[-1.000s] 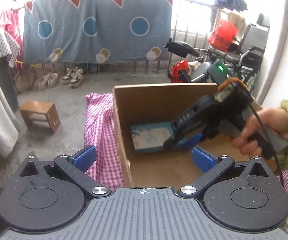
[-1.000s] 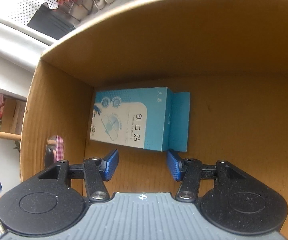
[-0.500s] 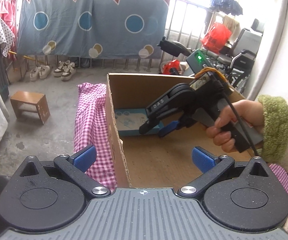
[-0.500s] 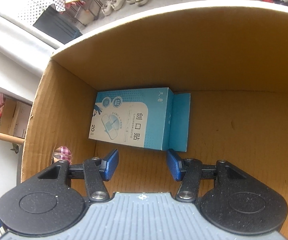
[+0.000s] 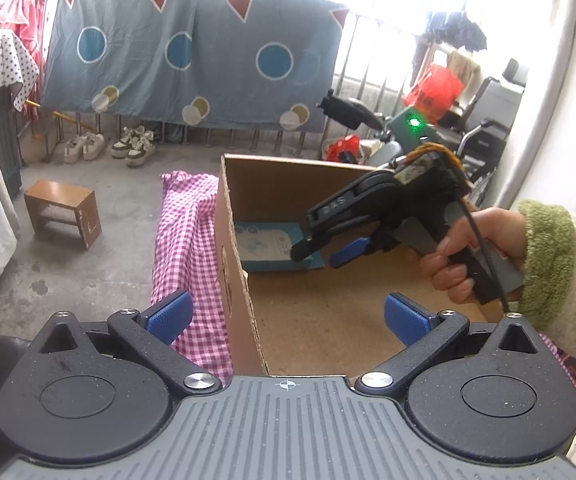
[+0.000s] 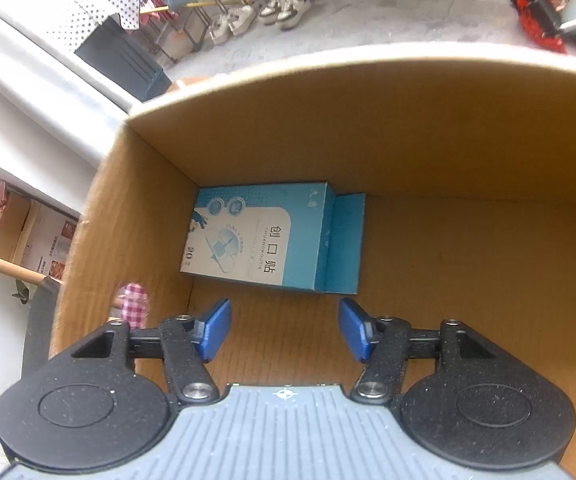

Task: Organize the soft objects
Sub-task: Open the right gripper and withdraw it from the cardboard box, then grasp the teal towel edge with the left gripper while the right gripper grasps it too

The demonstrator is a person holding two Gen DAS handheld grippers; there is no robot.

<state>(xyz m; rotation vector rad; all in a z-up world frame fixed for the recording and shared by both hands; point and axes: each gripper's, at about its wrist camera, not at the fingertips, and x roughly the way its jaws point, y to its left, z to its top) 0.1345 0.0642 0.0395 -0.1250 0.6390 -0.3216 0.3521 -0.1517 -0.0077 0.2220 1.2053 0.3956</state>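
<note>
R gripper (image 6: 284,330) fingers apart, just been opening, nothing btwn them; bandage box (image 6: 272,236) lies flat just ahead of the fingertips, in the far-left corner of the cardboard box (image 6: 367,120). L gripper (image 5: 286,312) fingers wide open, empty, straddling the carton's near wall w/ checked cloth (image 5: 186,236) under its left finger. Risk: R fingers clip the bandage box or carton wall on the way out & shove it askew
</note>
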